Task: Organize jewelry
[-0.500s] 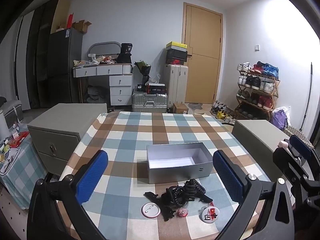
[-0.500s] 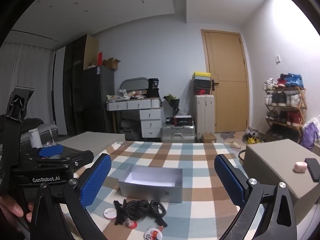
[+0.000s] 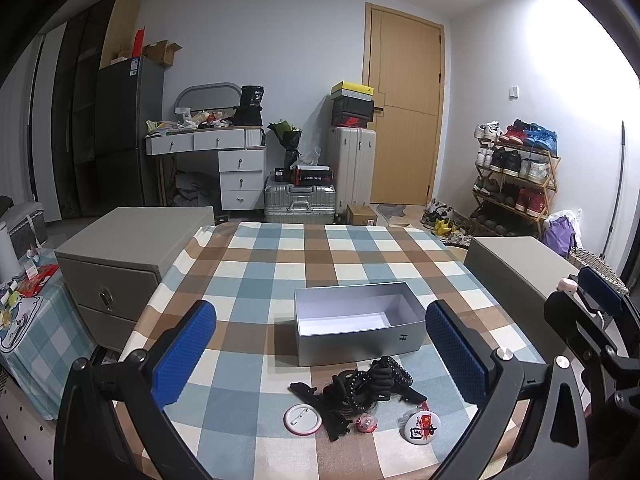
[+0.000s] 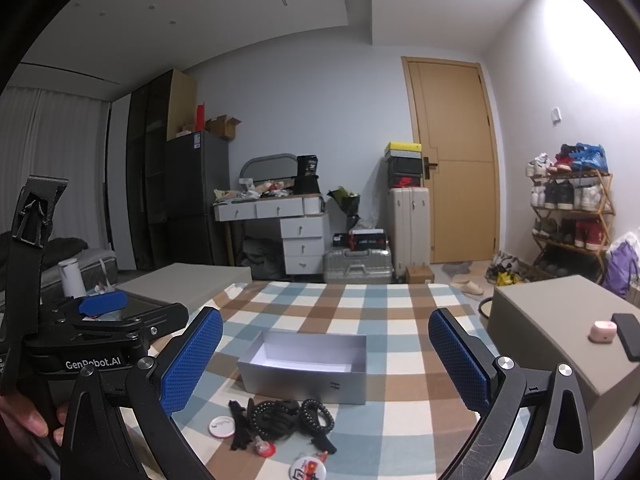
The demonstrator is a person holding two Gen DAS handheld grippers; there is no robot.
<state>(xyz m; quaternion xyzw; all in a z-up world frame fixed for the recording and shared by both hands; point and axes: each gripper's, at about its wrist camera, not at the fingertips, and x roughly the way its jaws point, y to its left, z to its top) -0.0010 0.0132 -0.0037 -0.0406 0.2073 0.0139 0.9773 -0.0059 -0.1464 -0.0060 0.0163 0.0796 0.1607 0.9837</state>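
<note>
Barely any change since half a second ago: both views match, both tools parked above the near edge of the counter [image 3: 280, 264].

My left tool [image 3: 320, 356] has its blue pads [image 3: 182, 354] wide apart, nothing between them; same for my right tool [image 4: 326, 360], spread and holding nothing. Open grey box [image 3: 360, 340] sits mid-counter on the checked cloth, white inside. Jewelry pile is just in front of it, on my side: black hair ties [image 3: 370, 380] tangled with black clips, a white pin badge [image 3: 302, 420] face down to the left, a small pink-red piece [image 3: 367, 423] in the middle, a red-and-white badge [image 3: 421, 427] to the right. All of it lies outside the box. Right view shows the left tool beside mine at left.
</note>
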